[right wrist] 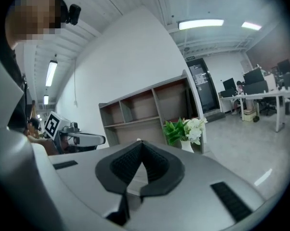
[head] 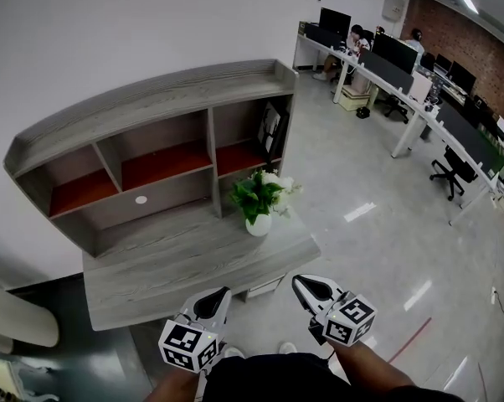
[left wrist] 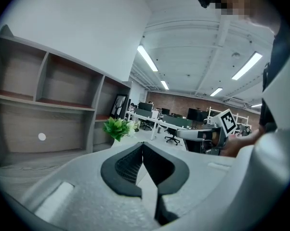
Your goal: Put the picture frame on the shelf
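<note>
The black picture frame [head: 271,131] stands leaning in the right compartment of the grey wooden shelf [head: 151,107]; in the left gripper view the picture frame [left wrist: 118,106] shows far off. Both grippers hang low near the person's body, short of the desk's front edge and well away from the frame. My left gripper [head: 223,292] is shut with nothing between its jaws, and its pads meet at the tip [left wrist: 143,144]. My right gripper [head: 297,281] is shut and empty too, its pads [right wrist: 141,143] closed together.
A potted green plant with white flowers [head: 259,198] stands on the grey desk [head: 177,266] in front of the shelf's right end. A small white disc [head: 141,200] sits on the shelf's back panel. Office desks with monitors and chairs [head: 419,99] run along the far right.
</note>
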Available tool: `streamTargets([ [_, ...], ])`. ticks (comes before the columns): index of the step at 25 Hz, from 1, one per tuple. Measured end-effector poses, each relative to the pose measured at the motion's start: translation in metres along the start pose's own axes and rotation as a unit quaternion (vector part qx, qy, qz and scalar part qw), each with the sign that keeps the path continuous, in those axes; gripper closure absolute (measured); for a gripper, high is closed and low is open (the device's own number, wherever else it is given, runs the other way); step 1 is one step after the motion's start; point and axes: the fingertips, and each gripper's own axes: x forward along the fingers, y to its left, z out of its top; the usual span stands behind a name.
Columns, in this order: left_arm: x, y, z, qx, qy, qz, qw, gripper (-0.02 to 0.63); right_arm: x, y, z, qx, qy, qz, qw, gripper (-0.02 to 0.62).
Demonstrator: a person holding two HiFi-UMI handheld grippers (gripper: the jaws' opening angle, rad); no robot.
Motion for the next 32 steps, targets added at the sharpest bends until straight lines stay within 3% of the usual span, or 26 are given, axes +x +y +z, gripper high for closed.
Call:
streamTargets([
  [4,0.011,-0.015,-0.001,-0.002,-0.001,0.0,1.0,0.597,-0.004,0.003,0.004,-0.047,0.007,0.02,0.999,0.58],
  [12,0.023,-0.031,-0.002,-0.011,-0.004,0.017,0.9998,0.597,-0.016,-0.014,0.001,-0.02,0.011,0.033,0.999,0.581],
  [32,0.03,-0.045,0.003,-0.001,-0.004,0.042,0.9991,0.597,-0.024,-0.03,-0.001,-0.012,0.006,0.051,0.999,0.58],
])
